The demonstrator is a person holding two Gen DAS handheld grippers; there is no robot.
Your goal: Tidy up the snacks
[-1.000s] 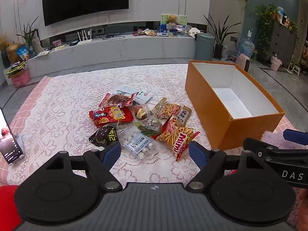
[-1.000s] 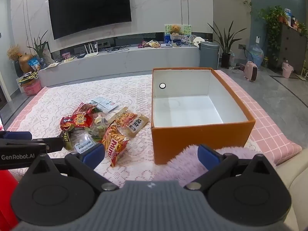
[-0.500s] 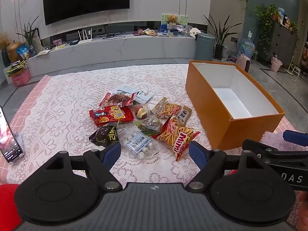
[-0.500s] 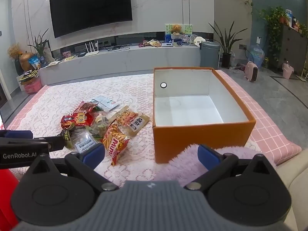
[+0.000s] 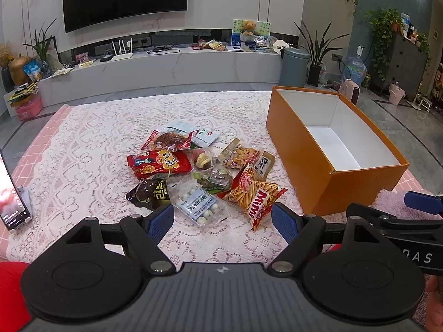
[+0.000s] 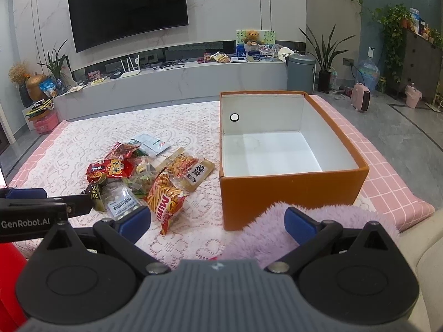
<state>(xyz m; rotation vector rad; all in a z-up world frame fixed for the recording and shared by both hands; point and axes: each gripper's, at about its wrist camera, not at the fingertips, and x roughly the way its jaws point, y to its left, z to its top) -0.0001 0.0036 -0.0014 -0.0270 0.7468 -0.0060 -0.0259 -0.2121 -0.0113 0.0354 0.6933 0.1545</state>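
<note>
- Snacks (image 5: pixel 205 177) lie in one loose heap at the centre of the left wrist view, on the lace cloth (image 5: pixel 91 149); in the right wrist view the same heap sits at centre left.
- We read the heap as unsorted: packets overlap, with the Mimi bag (image 5: pixel 253 196) at its lower right edge, nearest the orange box (image 5: pixel 301 160).
- The box stands right of centre, open at the top, its white floor bare, so we judge that no packet has gone in yet and that it is placed there to receive them.
- We hold the left gripper (image 5: pixel 222 218) low in the frame with its jaws spread wide and nothing between them, the clear egg packet (image 5: pixel 198 202) showing just above the gap, a likely first pick.
- We hold the right gripper (image 6: pixel 217 222) likewise wide and empty, over a purple fluffy mat (image 6: pixel 277 229) at the lower middle, lined up with the box's near wall.
- Against the earlier frames, the packets and box keep their places; only the views creep slightly, and neither pair of jaws has changed its spread.
</note>
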